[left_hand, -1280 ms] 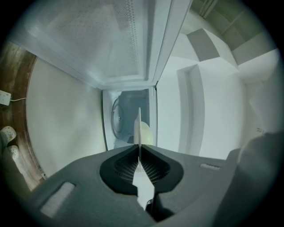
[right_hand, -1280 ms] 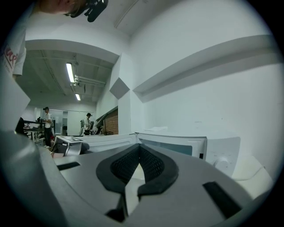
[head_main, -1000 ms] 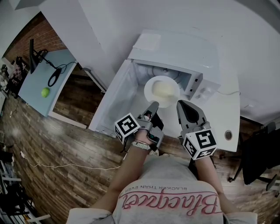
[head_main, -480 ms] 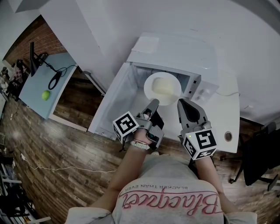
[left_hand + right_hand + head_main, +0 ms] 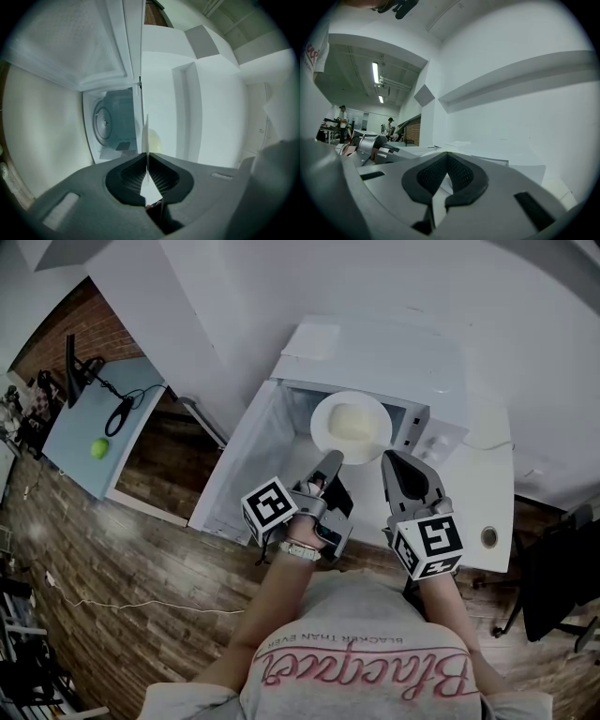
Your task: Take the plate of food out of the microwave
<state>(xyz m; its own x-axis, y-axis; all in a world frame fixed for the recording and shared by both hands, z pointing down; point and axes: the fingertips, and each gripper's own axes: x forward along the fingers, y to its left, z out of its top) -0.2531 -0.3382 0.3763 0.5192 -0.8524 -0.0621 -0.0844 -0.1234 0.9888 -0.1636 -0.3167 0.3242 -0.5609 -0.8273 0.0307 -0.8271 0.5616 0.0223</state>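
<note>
1. The plate [image 5: 352, 425], with pale food [image 5: 349, 421] heaped at its middle, is at the mouth of the open microwave [image 5: 375, 352]. It looks level and, I judge, clear of the cavity floor.
2. The left claw [image 5: 330, 461] is clamped on the plate's near rim. The whole plate lies straight ahead of the claw, toward the cavity, and its edge runs thin between the pads in the left gripper view.
3. The right claw [image 5: 398, 470] is closed on nothing. It sits just beside the plate's right, apart from it.
4. The way out is likely straight back toward the person, past the open door [image 5: 239, 460] on the left. With all the weight beyond a one-sided pinch, the far edge may droop.
</note>
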